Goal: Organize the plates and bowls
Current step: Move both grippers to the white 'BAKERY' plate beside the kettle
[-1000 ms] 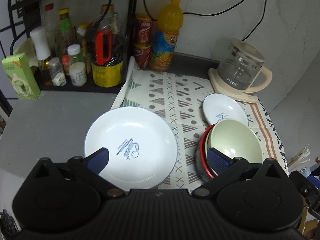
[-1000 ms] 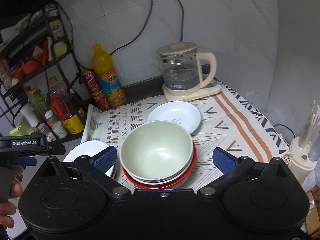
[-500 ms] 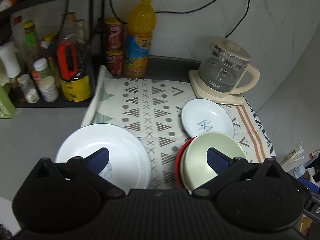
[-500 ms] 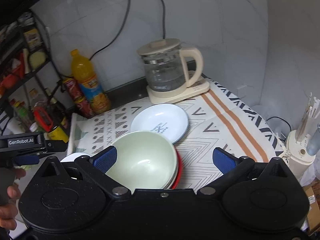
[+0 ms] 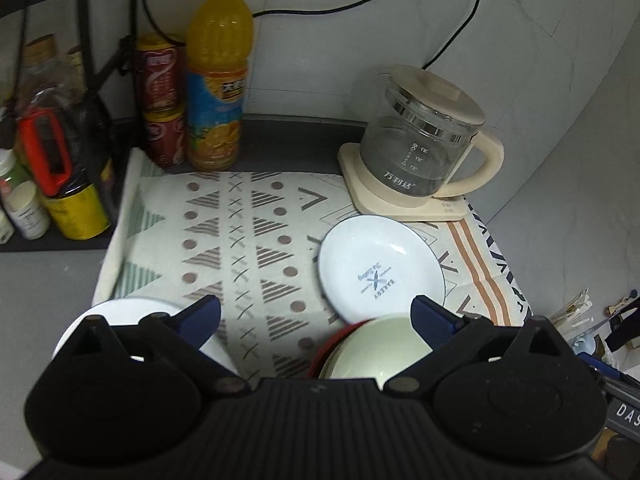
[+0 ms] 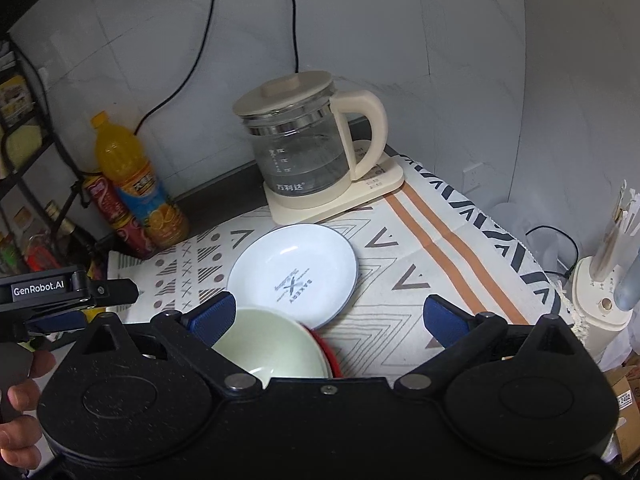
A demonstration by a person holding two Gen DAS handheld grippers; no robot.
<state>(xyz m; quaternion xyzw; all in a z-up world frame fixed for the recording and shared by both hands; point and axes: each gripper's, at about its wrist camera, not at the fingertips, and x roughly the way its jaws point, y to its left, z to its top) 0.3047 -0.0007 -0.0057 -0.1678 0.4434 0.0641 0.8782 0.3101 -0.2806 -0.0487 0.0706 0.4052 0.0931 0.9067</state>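
A small white plate (image 5: pixel 380 268) with a printed logo lies on the patterned cloth in front of the kettle; it also shows in the right wrist view (image 6: pixel 294 274). A pale green bowl (image 5: pixel 372 354) sits nested in a red-rimmed bowl stack just below it, also seen in the right wrist view (image 6: pixel 268 346). A large white plate (image 5: pixel 116 312) lies at the lower left, mostly hidden behind my left gripper (image 5: pixel 316 318), which is open and empty. My right gripper (image 6: pixel 330 314) is open and empty above the bowl stack and the small plate.
A glass kettle (image 5: pixel 424 140) on its base stands at the back right. An orange juice bottle (image 5: pixel 218 76), red cans (image 5: pixel 160 100) and a rack of jars (image 5: pixel 48 152) line the back left. The cloth's right edge (image 6: pixel 532 276) drops off beside a stand (image 6: pixel 600 300).
Both grippers have moved right and forward toward the kettle. The large plate has slid to the lower left of the left view, and the small plate is now central in both views.
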